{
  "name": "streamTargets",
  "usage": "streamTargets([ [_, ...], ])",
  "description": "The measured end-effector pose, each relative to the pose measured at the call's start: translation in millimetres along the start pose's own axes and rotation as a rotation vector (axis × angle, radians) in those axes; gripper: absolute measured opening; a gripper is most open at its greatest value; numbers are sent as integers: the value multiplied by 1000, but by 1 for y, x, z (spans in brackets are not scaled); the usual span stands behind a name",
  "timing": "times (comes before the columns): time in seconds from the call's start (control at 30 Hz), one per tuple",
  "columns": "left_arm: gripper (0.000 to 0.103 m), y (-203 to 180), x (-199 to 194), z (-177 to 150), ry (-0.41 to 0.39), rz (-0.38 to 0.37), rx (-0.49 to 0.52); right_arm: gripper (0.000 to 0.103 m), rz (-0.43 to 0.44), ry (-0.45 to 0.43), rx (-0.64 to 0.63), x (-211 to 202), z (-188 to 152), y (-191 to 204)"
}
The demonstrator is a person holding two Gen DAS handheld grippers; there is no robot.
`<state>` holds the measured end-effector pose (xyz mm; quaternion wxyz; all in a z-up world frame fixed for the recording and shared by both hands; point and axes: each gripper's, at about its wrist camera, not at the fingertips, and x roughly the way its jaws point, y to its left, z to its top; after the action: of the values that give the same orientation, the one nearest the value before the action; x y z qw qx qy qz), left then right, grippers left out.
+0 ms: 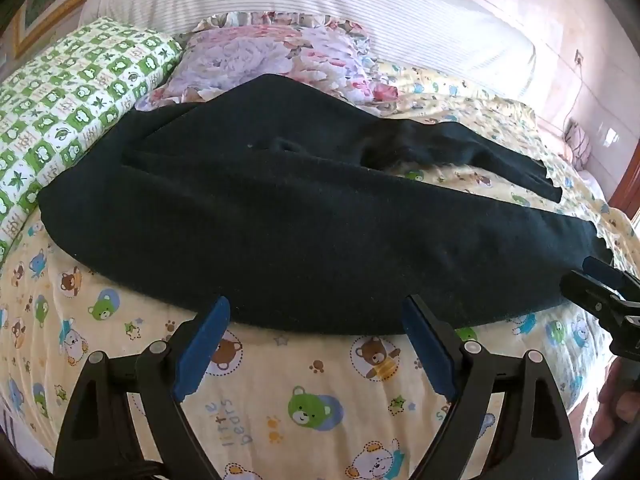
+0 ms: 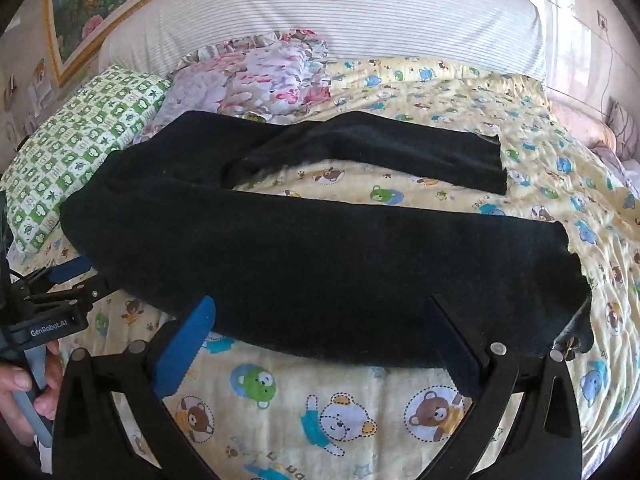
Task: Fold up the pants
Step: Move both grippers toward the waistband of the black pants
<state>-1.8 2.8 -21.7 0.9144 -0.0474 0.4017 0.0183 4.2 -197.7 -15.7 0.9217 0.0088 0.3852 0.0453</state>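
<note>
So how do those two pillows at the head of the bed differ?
The checked pillow has a green-and-white grid of small motifs; the floral pillow has pink and white blooms with a ruffled edge. The checked one lies further left, by the bed's edge; the floral one sits nearer the middle. The black pants overlap both, and both rest on the bear-print quilt.

The black pants (image 1: 300, 216) are a matt, fuzzy knit cloth with specks of lint. Under them the bear-print quilt (image 1: 304, 396) is soft, puckered cotton-like cloth, matt. The green checked pillow (image 1: 72, 92) and the floral pillow (image 1: 264, 60) are smooth printed fabric. The headboard (image 2: 340, 20) looks like finely ribbed pale cloth. The picture frame (image 2: 120, 12) has a shiny gilt finish. The left gripper (image 1: 316, 344) and right gripper (image 2: 320, 344) are matt black plastic with blue rubbery pads (image 1: 202, 348) and small metal pins.
</note>
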Motion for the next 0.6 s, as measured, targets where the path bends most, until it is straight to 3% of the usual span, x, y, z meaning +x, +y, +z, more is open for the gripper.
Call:
streamTargets([
  [0.6, 88, -1, 1, 1, 10, -28, -3, 103, 11, -14, 10, -2, 1, 1],
])
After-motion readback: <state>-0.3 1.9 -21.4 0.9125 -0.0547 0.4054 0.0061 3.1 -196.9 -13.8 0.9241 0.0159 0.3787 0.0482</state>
